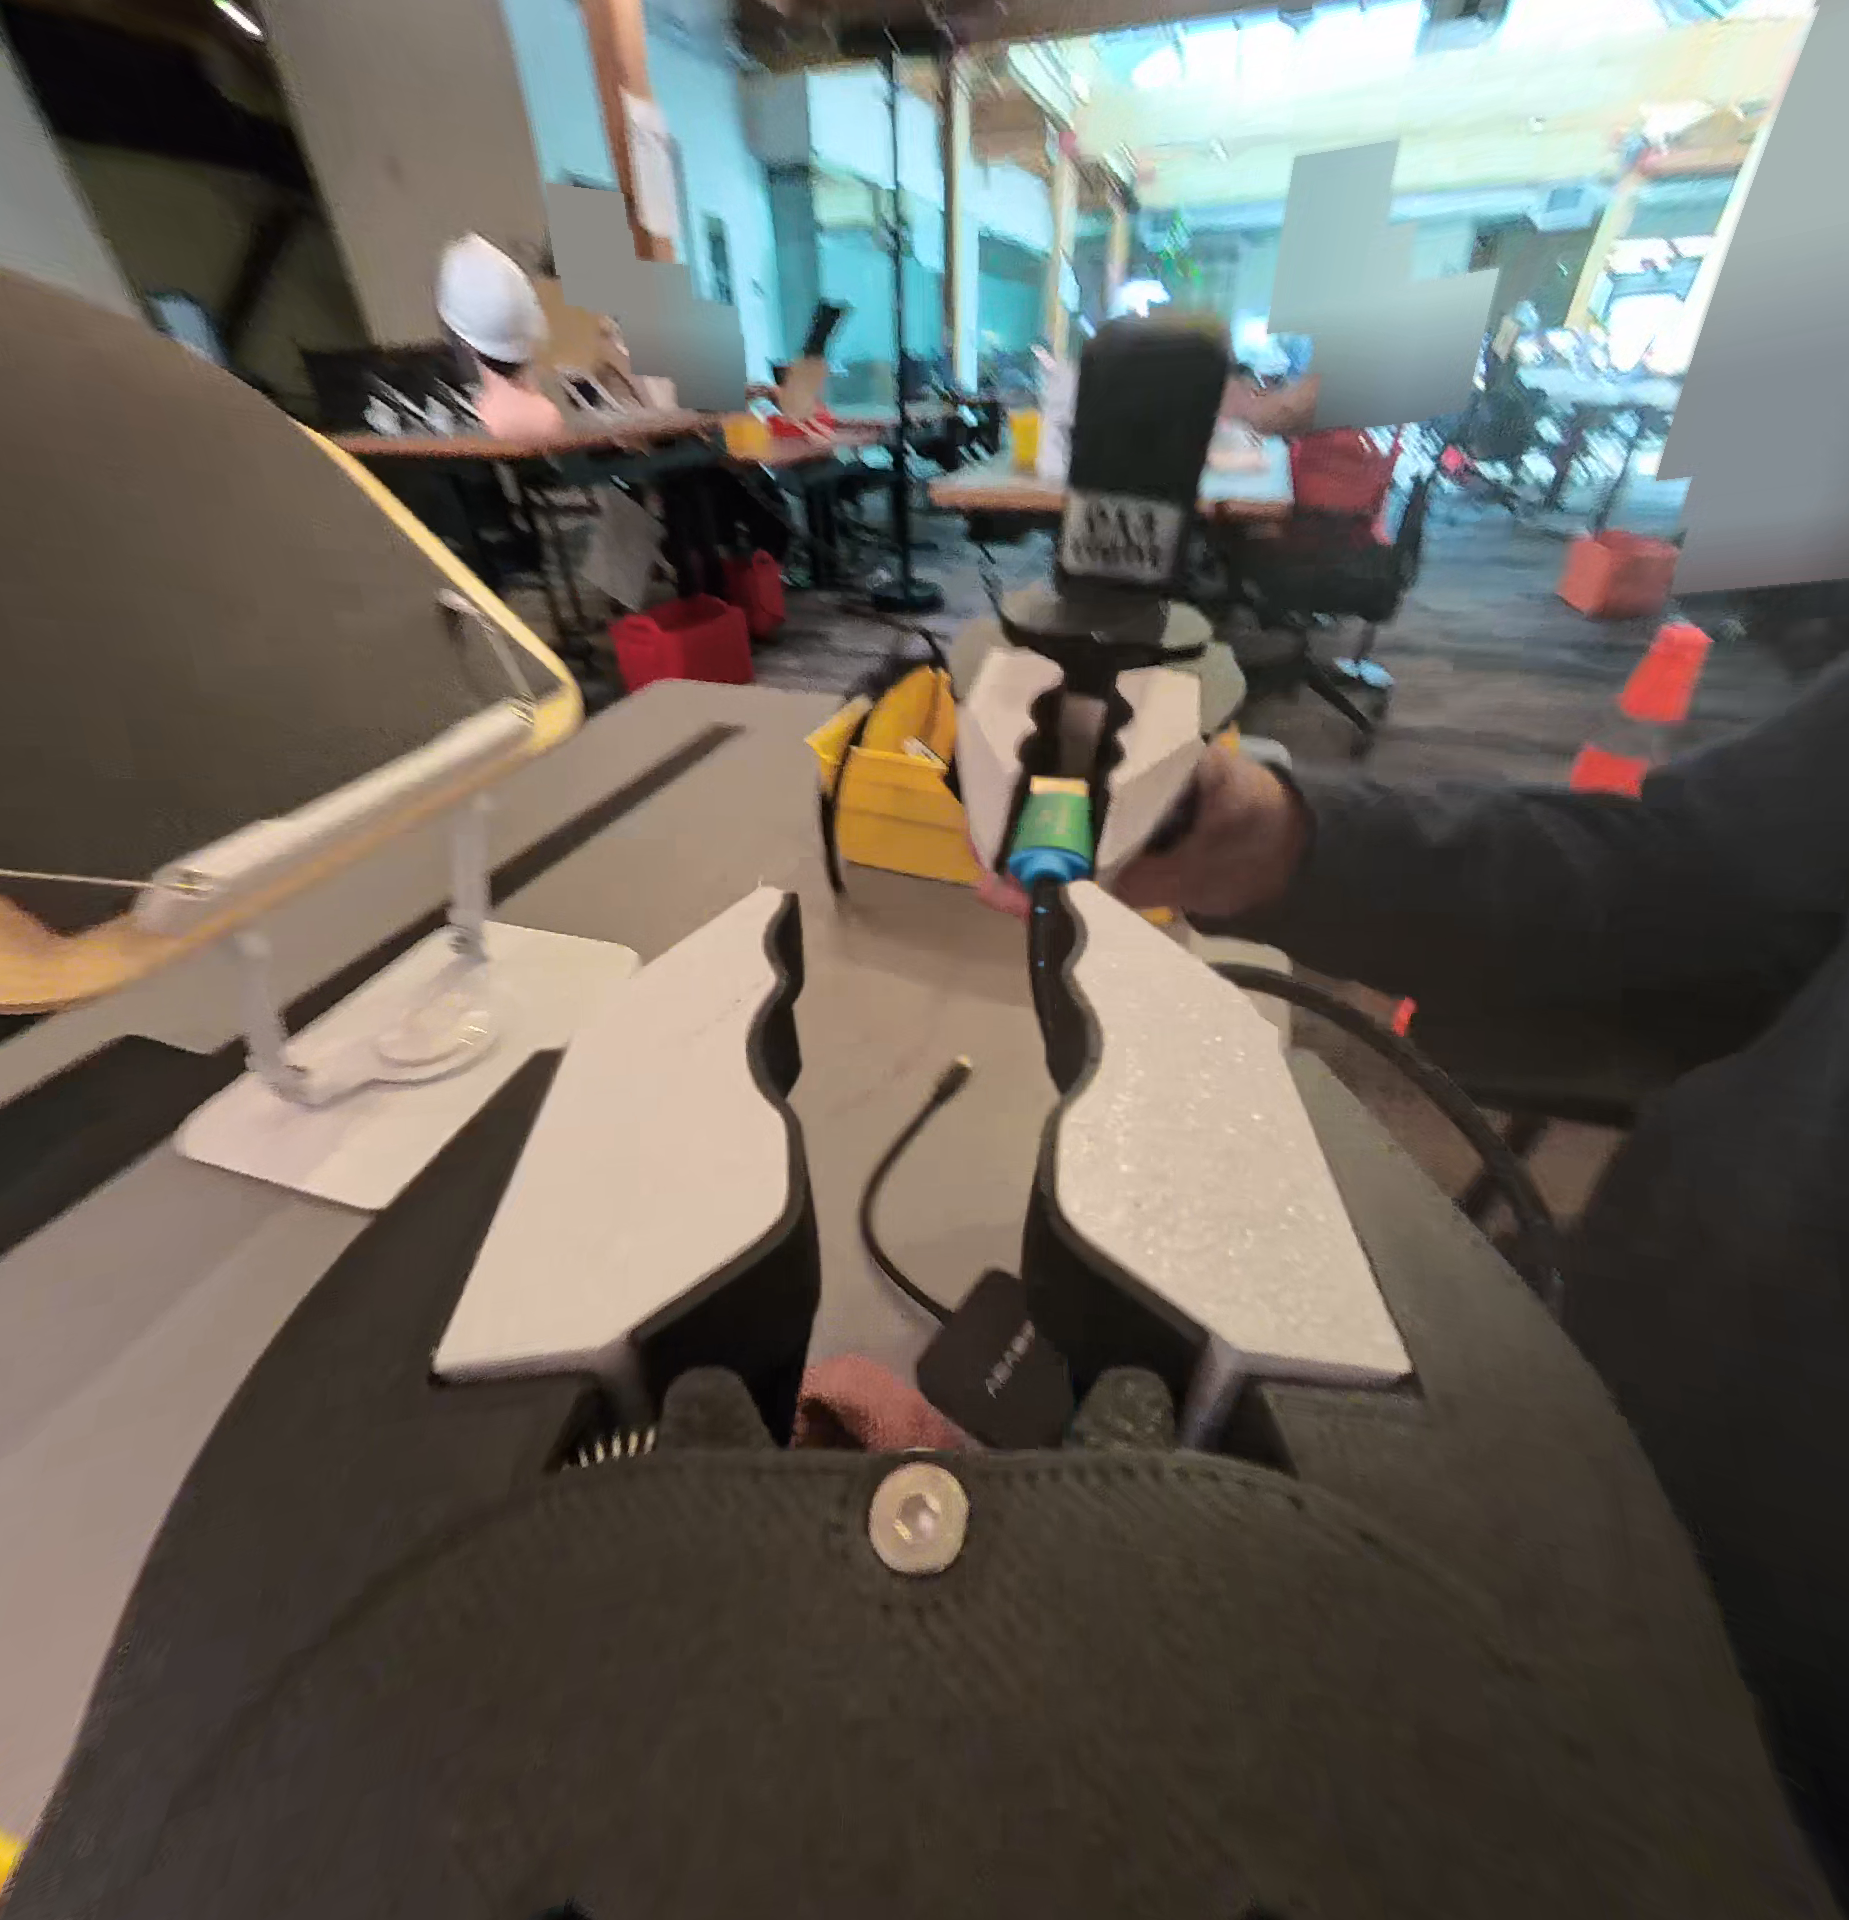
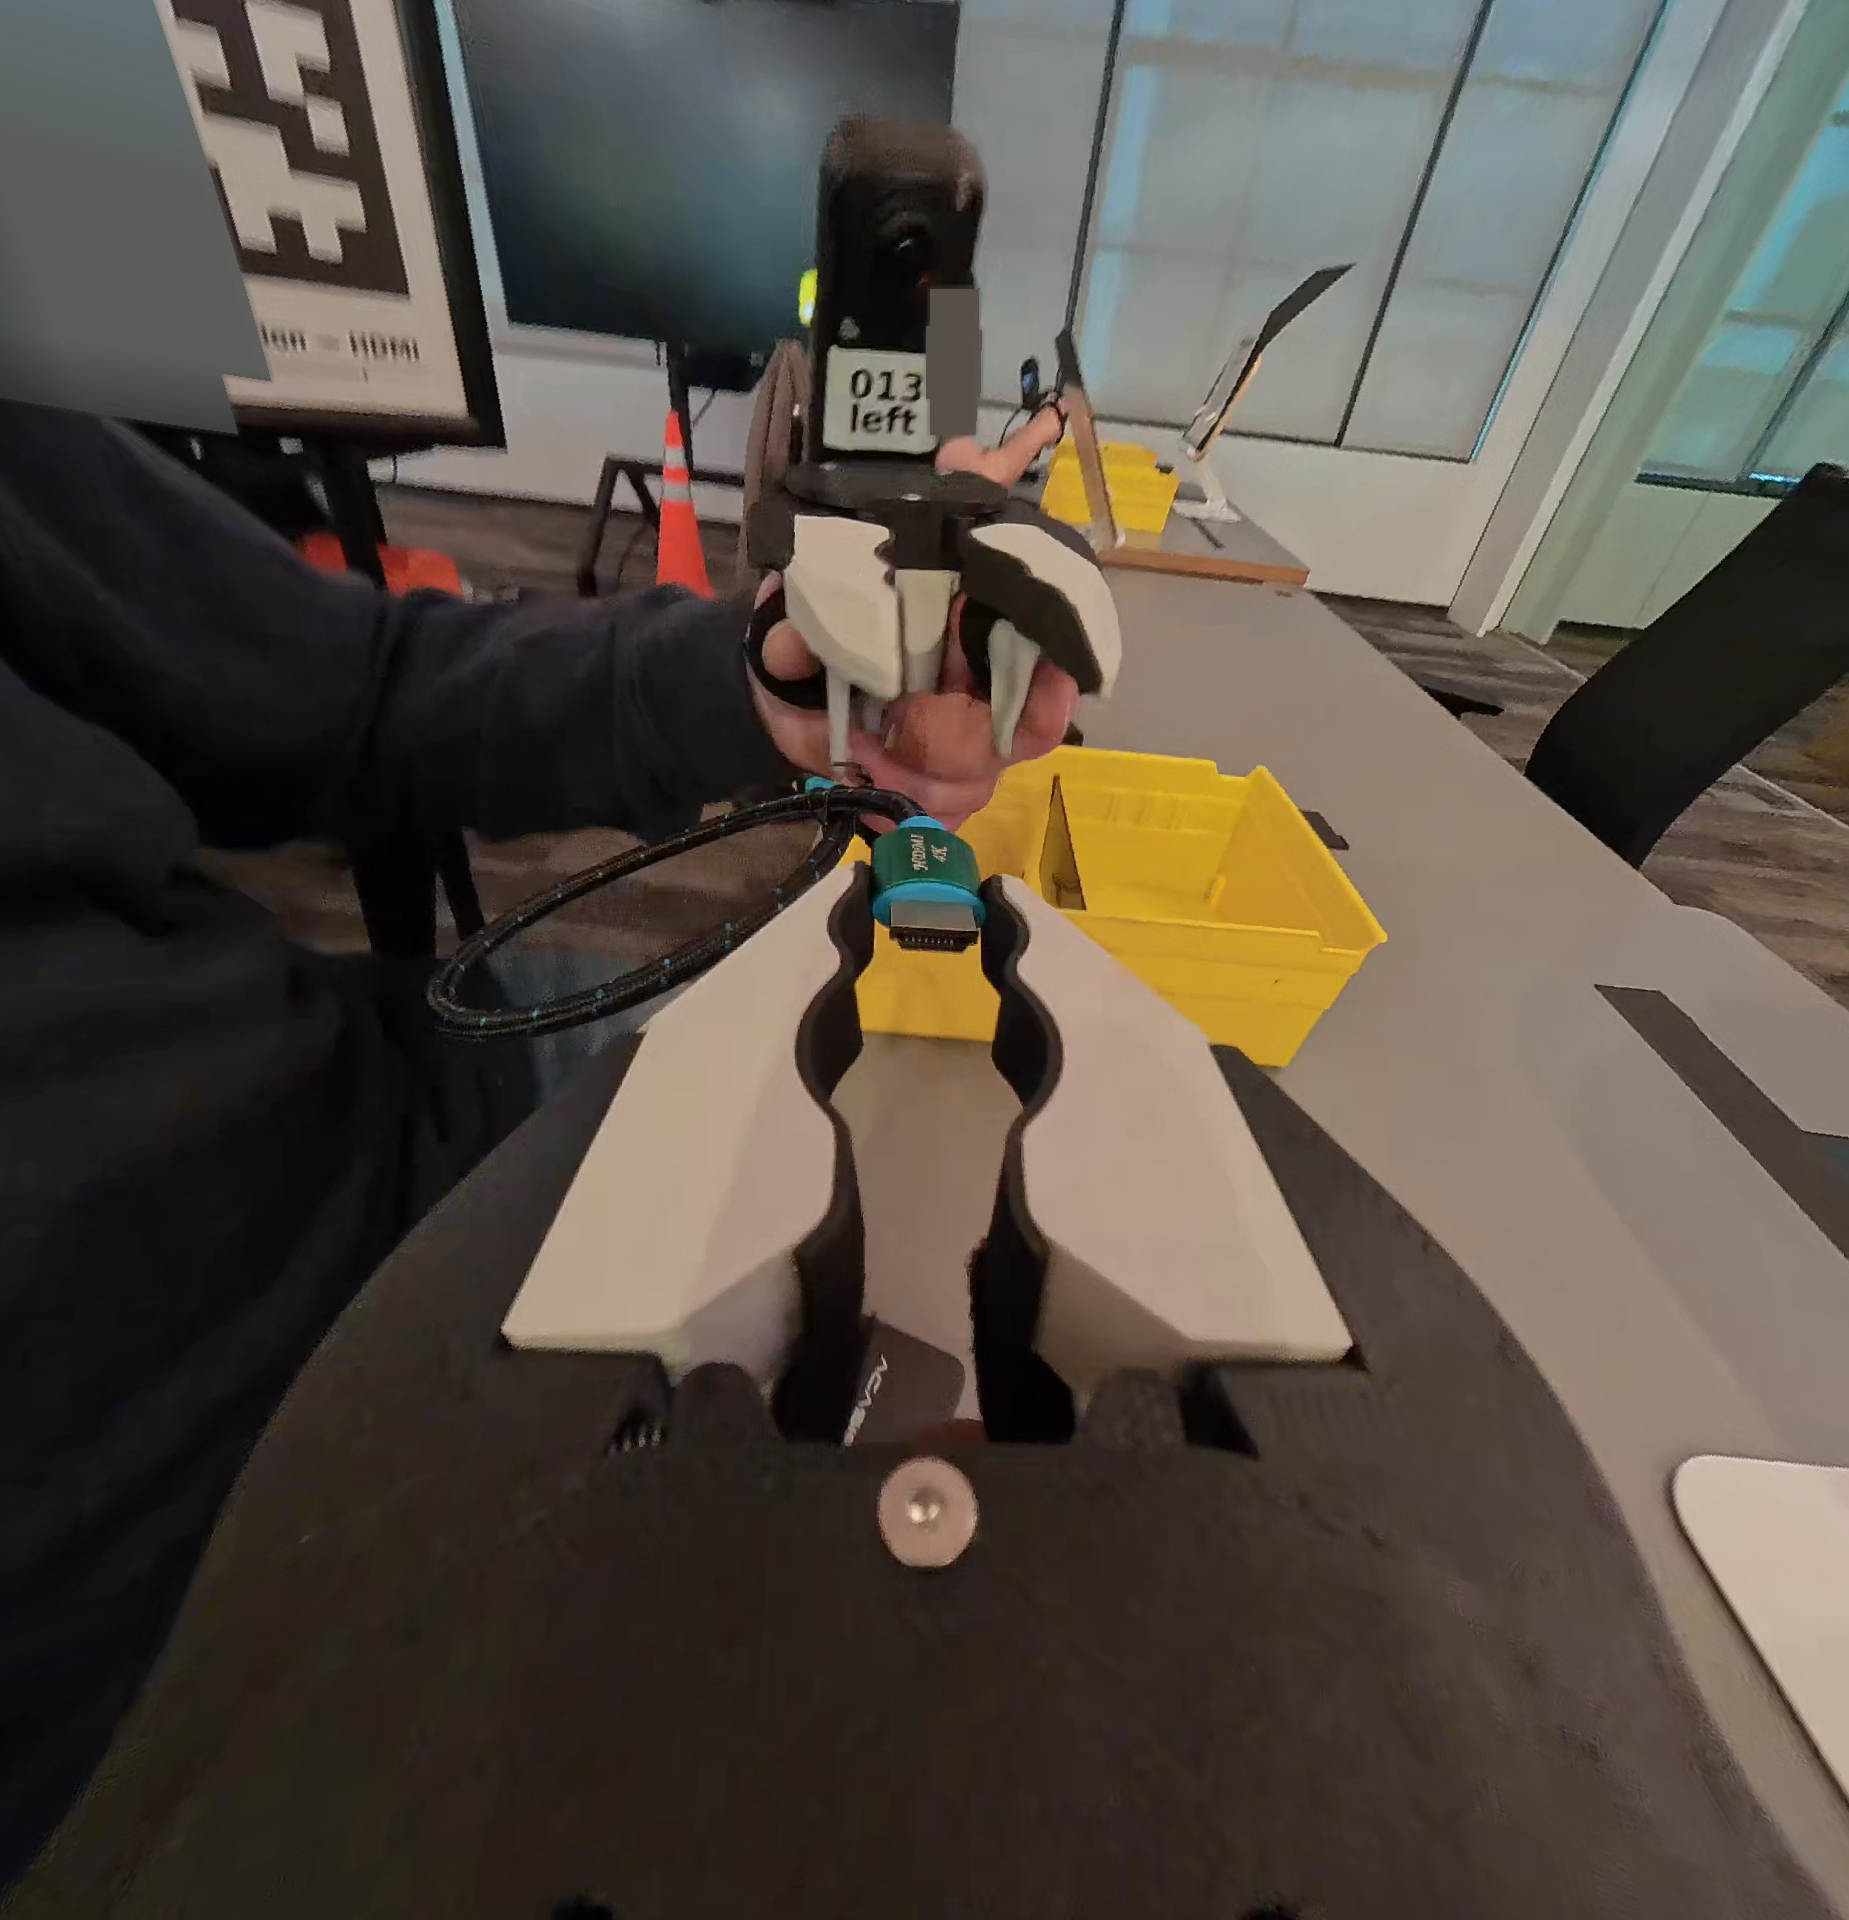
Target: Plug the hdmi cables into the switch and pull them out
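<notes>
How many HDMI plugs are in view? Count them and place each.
1: the green HDMI plug, clamped at the tips of the right gripper. Other cable ends may be hidden.

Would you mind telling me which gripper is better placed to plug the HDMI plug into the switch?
Right. The right gripper already pinches the HDMI plug at its fingertips, metal end bare. The left gripper is open and holds nothing. The switch lies on the table beneath both.

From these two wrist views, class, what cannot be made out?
- Small black switch box: mostly hidden behind each gripper's base in both views; ports unseen.
- Braided black HDMI cable: far end hidden behind the dark sleeve, right view.
- Yellow plastic bin: contents blocked by right gripper, left view.
</notes>
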`<state>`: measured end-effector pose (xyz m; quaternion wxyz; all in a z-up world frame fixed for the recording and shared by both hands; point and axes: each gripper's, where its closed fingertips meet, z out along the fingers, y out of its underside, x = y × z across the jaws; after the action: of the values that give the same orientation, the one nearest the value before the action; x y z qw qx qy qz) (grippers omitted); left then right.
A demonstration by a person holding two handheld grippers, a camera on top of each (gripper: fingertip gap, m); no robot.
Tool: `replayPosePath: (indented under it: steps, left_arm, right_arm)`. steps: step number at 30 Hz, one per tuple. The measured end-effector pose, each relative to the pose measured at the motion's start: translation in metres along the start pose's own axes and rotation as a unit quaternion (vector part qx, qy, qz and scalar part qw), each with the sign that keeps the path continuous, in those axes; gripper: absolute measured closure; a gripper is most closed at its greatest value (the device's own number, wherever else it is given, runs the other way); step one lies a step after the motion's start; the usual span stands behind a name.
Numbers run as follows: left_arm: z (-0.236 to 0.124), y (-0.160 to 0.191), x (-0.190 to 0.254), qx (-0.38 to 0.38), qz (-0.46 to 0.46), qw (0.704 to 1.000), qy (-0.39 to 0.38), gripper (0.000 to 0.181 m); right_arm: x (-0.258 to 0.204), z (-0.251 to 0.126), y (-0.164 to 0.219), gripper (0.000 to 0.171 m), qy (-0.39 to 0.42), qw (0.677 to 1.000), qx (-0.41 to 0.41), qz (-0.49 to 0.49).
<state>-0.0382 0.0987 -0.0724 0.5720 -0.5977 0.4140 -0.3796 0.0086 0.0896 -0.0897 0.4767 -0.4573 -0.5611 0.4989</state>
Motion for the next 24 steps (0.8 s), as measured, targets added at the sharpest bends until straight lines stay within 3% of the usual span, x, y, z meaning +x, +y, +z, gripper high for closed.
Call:
replayPosePath:
  steps: [3, 6, 10, 16, 19, 24]
  left_arm:
    - [-0.021, -0.021, -0.025, 0.053, -0.015, 0.997, -0.055, 0.149]
    - [-0.037, -0.019, -0.054, 0.038, -0.008, 0.990, -0.136, 0.156]
    - [-0.035, 0.003, -0.065, -0.011, 0.002, 0.987, -0.162, 0.157]
    - [0.021, 0.035, -0.024, -0.030, 0.012, 0.996, -0.086, 0.132]
    - [0.038, 0.026, -0.002, 0.008, 0.015, 0.998, -0.062, 0.131]
    - [0.038, 0.006, 0.012, 0.070, -0.004, 0.997, -0.045, 0.136]
  right_arm:
    - [0.007, -0.010, -0.014, 0.152, 0.008, 0.999, 0.045, 0.022]
    - [0.010, -0.023, -0.034, 0.152, 0.009, 0.994, 0.099, 0.039]
    - [0.013, -0.037, -0.056, 0.152, 0.009, 0.986, 0.159, 0.054]
    - [0.017, -0.024, -0.042, 0.152, 0.009, 0.986, 0.146, 0.077]
    - [0.012, -0.011, -0.029, 0.152, -0.004, 0.989, 0.120, 0.082]
    - [0.005, -0.002, -0.023, 0.152, -0.020, 0.991, 0.101, 0.081]
